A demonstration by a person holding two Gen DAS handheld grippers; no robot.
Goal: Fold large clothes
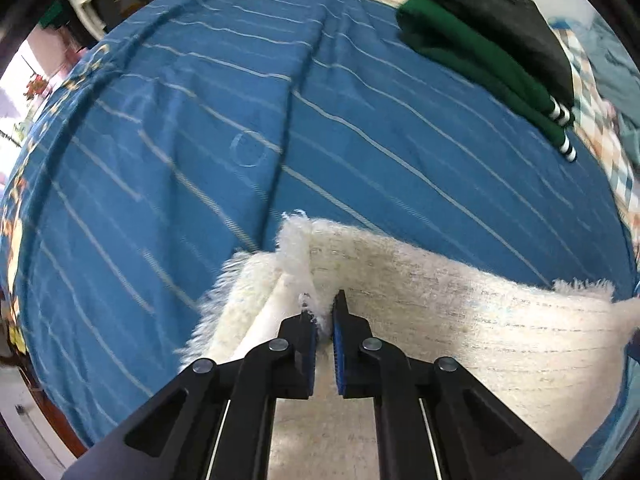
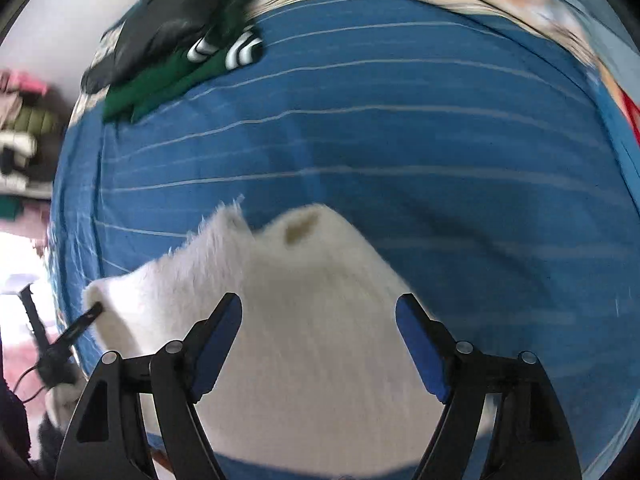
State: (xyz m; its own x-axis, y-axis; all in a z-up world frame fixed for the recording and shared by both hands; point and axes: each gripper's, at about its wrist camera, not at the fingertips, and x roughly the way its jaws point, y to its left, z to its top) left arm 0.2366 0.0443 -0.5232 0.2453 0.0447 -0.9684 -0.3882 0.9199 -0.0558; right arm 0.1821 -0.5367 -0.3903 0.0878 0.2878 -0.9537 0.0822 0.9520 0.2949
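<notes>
Left wrist: fluffy white garment (image 1: 460, 320) pinched in left gripper (image 1: 325, 312).

Left gripper (image 1: 325, 308) fingers pinched nearly together; right gripper (image 2: 319, 306) fingers spread wide apart.

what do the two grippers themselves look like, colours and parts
The left gripper and the right gripper look alike: matte black angular linkage arms with triangular cut-outs, round silver-grey pivot pins, and jaws lined with ribbed blue pads. Thin pale rods run along the left one's arms. No markings or sleeves show.
</notes>
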